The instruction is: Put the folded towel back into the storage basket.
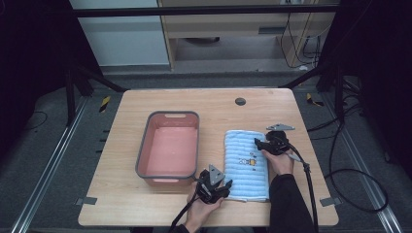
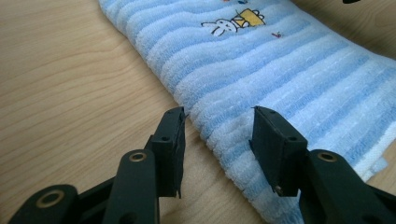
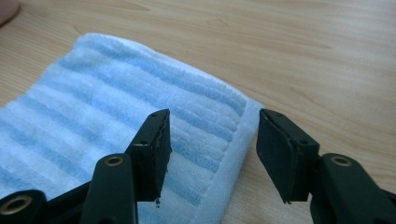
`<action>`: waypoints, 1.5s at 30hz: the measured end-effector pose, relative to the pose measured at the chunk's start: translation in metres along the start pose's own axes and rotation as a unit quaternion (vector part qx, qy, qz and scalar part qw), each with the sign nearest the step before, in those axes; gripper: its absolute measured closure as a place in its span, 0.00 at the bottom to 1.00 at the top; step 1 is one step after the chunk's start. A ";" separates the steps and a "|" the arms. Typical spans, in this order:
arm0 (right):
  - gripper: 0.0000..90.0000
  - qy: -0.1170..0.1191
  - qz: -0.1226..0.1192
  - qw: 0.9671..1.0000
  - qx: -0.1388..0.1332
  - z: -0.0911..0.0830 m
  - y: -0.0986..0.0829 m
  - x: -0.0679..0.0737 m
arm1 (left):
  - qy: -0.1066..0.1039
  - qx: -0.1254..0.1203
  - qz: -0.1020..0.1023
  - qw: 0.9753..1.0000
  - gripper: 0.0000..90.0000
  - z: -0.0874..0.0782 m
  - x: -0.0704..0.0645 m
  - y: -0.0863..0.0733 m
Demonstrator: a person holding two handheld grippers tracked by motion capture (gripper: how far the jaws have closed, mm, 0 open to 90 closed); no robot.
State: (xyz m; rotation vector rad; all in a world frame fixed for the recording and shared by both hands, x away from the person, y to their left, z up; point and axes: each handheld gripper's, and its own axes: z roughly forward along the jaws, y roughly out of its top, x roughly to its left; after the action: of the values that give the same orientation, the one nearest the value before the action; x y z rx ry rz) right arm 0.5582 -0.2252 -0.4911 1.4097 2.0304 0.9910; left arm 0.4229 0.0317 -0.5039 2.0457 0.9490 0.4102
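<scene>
The left hand-held gripper (image 1: 225, 184) stands with its jaws apart, straddling the near-left edge of the folded towel (image 1: 246, 165); in the left gripper view one jaw sits over bare wood and the other over the pile, the towel's thick fold running between them. The right hand-held gripper (image 1: 257, 143) is likewise spread wide, holding nothing, at the towel's far-right corner; in the right gripper view its jaws bracket the hemmed border (image 3: 229, 177).

The towel lies flat on the bench (image 1: 145, 204), at 3 o'clock from the pink tub (image 1: 167, 145) and just beside it, with a small cartoon patch (image 1: 247, 161) near its middle. It looks like light, soft terry, several layers deep: limp, sure to sag and unfold if lifted from one point, yet grippy rather than slick. My judgement is to pinch the whole stack of layers at two corners, at 7 and 1 o'clock, biting deep enough to catch the bottom ply
</scene>
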 end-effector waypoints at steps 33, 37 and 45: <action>0.91 0.041 0.024 0.999 0.006 0.001 -0.008 0.001 | -0.016 0.013 -0.029 0.999 0.94 0.004 -0.004 0.001; 0.91 0.044 0.021 0.999 -0.012 -0.007 -0.004 0.001 | -0.023 0.006 -0.035 0.999 0.95 0.000 -0.001 0.003; 0.91 0.042 0.013 0.998 -0.036 -0.027 0.004 0.003 | -0.037 -0.013 -0.035 0.999 0.95 -0.013 -0.001 0.011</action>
State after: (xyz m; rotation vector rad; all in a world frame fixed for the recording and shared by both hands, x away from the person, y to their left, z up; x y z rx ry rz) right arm 0.5400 -0.2296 -0.4717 1.3821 2.0200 1.1402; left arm 0.4202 0.0338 -0.4869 1.9837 0.9631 0.3067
